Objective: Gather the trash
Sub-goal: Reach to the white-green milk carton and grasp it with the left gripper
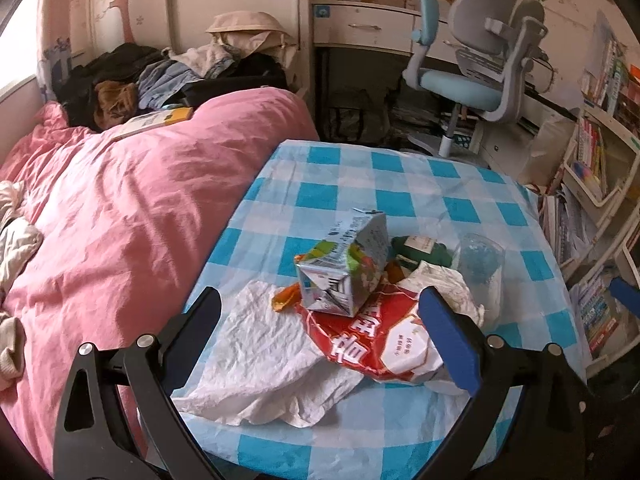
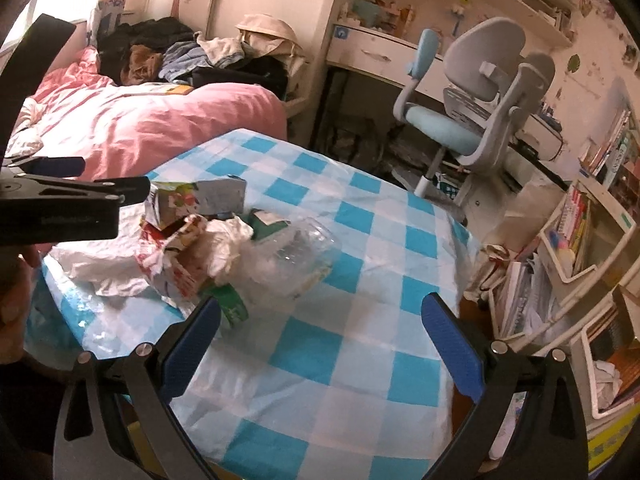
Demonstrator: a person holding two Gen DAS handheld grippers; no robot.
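I take the carton as my landmark: one crushed drink box, boxy and creased, lying on its side on the table with its blue-and-white check cloth. Left of the carton, off the table, lies one pink quilt, soft and rumpled. Just left of the carton and below it spreads one white tissue, flat and wrinkled. Under the carton is one red wrapper, glossy and torn. My left gripper hangs released over the tissue and wrapper, fingers wide, gripping nothing. Right of the carton sits a second tissue, balled up, touching the wrapper. Behind that is one dark green packet. Further right stands one clear plastic cup, crumpled. Right of the whole heap, my right gripper is spread wide over bare cloth, empty. Well behind the carton stands one grey-and-blue chair.
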